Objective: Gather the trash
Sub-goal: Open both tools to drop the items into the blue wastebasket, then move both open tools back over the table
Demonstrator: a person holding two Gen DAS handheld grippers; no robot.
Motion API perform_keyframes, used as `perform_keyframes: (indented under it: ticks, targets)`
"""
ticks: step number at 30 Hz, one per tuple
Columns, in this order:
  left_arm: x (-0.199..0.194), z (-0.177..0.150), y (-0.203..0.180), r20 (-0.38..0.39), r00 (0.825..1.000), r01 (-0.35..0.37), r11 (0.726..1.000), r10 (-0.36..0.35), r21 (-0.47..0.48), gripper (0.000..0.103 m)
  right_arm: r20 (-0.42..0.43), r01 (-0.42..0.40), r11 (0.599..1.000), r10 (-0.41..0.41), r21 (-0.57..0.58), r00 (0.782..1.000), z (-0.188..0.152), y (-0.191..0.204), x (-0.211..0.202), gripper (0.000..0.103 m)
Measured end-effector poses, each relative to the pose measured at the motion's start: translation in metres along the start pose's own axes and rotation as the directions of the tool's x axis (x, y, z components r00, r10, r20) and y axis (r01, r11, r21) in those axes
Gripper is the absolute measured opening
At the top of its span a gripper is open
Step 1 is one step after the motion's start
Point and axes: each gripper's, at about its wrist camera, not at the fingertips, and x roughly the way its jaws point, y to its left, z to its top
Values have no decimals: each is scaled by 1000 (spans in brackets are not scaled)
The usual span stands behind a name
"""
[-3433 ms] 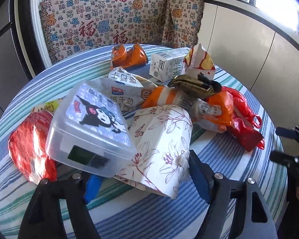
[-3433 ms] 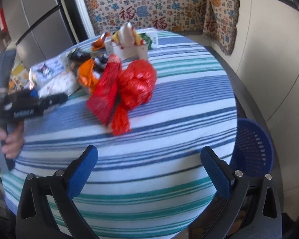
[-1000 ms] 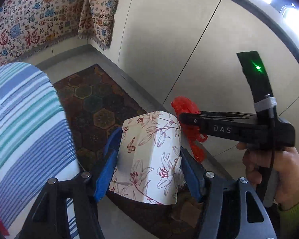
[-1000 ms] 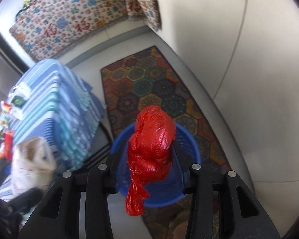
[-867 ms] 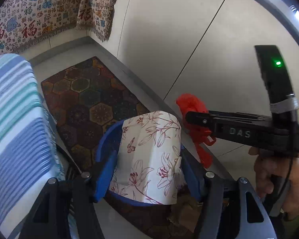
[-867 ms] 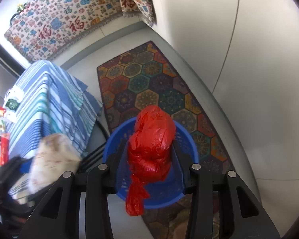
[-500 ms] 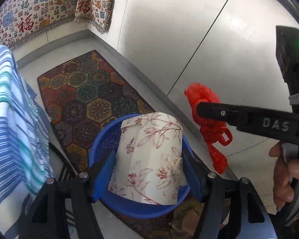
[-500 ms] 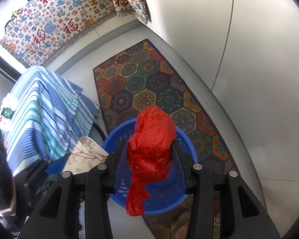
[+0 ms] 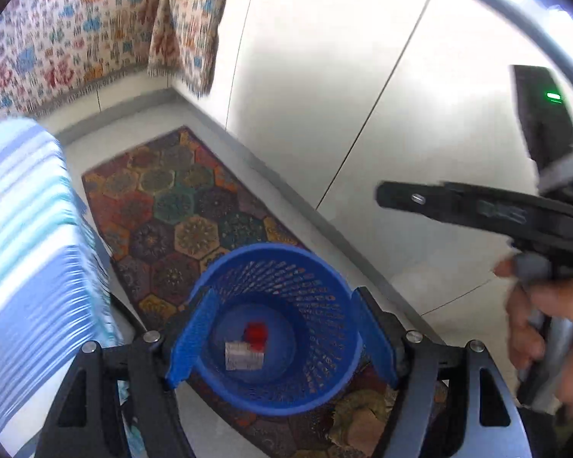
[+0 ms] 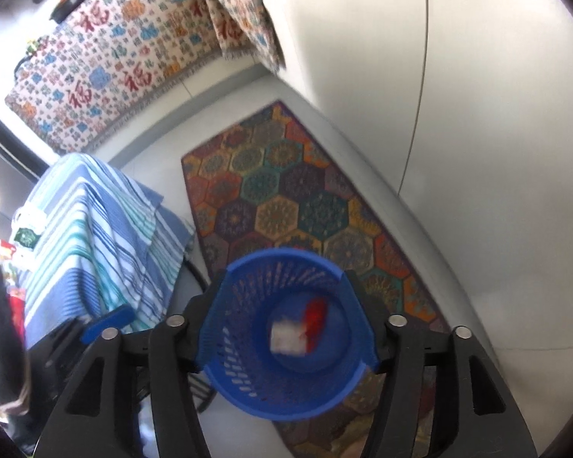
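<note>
Both bundles now lie in the blue basket (image 9: 286, 389); both grippers' fingers (image 9: 195, 328) tilt downward, opening, empty.

We look straight down into the blue basket (image 9: 313, 389); its mouth is unblocked, with only a pale packet (image 9: 243, 355) and a red bag (image 9: 256, 333) lying low at the bottom. Our left gripper (image 9: 282, 337) hangs above the mouth with its jaws opening and nothing between them. Our right gripper (image 10: 284, 324) hangs over the same basket, its jaws also opening with nothing between them, so the two crowd each other there. Left of the basket the table (image 10: 95, 221) with its hanging striped cloth closes that side. Right of the basket the wall panels (image 9: 324, 95) stand near. Beyond the basket the patterned rug (image 10: 279, 198) lies flat and free.
</note>
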Motion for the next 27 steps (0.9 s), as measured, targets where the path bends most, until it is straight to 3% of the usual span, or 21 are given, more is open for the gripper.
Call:
perform_keyframes:
  ticks: [4,5,13,19,27]
  targets:
    - [-60,-21,0,58,998,-15,1000,14,15,75,121,51,995,-41,-80,992,-2,24,-29,68]
    - [-74,-29,3,42,999,-21,1000,20,17,75,144,52,994,-38,-94,989,-2,31,-34,69]
    - [-166,-101,63,39,986,-159,984,163,-78,75,253,-31,972,91,-231,963,-29,116,-64,73]
    - [-225,-147,122,35,947,-308,935,319,-177,75,241,-59,923,160,-379,957,-59,195,-58,73]
    - [-270,-189,201,-4,876,-454,822,483,-343,75,77,-204,834,281,-513,957,-138,287,-38,73]
